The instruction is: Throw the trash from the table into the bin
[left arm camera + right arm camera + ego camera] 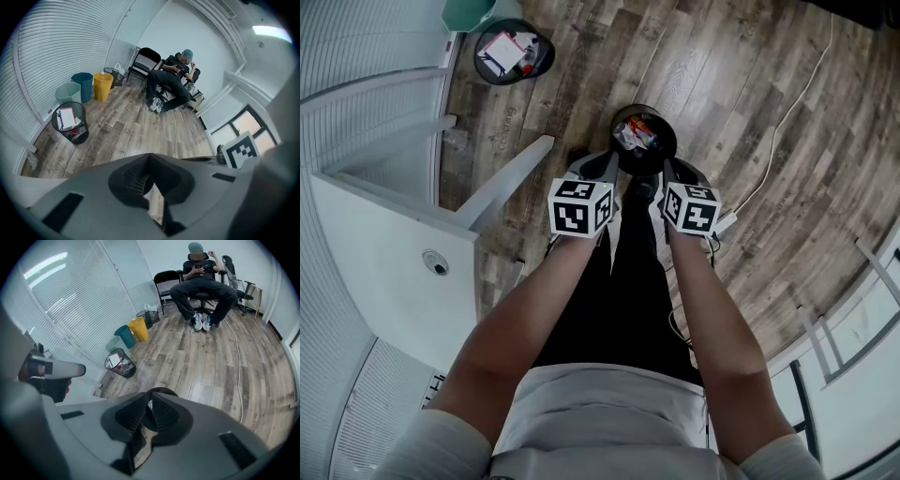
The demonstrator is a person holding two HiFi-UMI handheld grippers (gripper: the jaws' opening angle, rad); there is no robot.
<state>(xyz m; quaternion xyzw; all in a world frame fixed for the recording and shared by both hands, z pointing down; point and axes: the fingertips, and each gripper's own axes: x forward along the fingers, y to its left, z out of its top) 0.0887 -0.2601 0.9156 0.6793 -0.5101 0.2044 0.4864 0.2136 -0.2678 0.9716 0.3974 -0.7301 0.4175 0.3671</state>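
Grey jaws of my left gripper (151,155) pressed together, nothing between | right gripper (150,394) jaws likewise closed, empty | both hang just above the black bin (671,136) on the wood floor (750,94) | trash (637,134) lies inside it | white table (384,253) at my left

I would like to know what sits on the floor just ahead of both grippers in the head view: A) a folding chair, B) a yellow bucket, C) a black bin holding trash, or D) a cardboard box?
C: a black bin with colourful trash inside sits just beyond the left gripper and right gripper.
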